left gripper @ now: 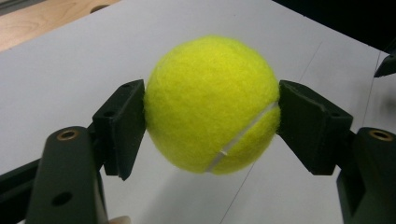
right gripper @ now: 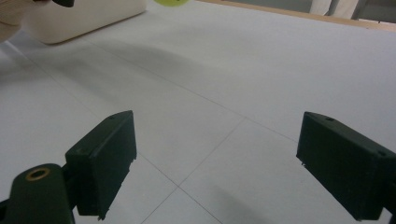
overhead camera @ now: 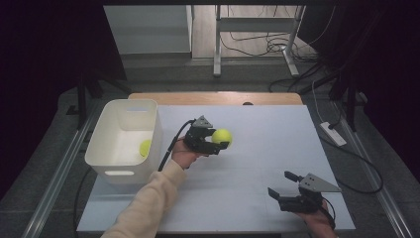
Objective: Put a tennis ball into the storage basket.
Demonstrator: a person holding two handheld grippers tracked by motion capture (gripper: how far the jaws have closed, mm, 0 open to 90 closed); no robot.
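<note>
- High view: the left gripper (overhead camera: 214,140), just left of the frame's centre, is clamped on a tennis ball (overhead camera: 222,136) and holds it above the white board (overhead camera: 257,148). The white bin (overhead camera: 126,136) stands in the left half of the frame, just beside that hand, with a second ball (overhead camera: 145,148) lying inside it by its right wall. My reading is that the held ball is bound for the bin; if it is let go short of the rim, it would likely bounce on the board and roll off, since nothing there would stop it.
- High view, lower right: the right gripper (overhead camera: 284,184) rests low over the board with its jaws apart and nothing between them, well apart from the ball.
- Left gripper view: the tennis ball (left gripper: 212,105) sits at the centre of the frame, pinched at its left and right sides by the two black pads (left gripper: 122,126). The contact patches look small against the round felt, so a quick swing could let it squirt out. A ball has no long axis and points nowhere; its white seam runs diagonally from right of centre down toward the lower middle.
- Right gripper view: the pads (right gripper: 105,161) stand wide apart over the bare board, and the bin (right gripper: 88,18) lies at the upper left of the frame.
</note>
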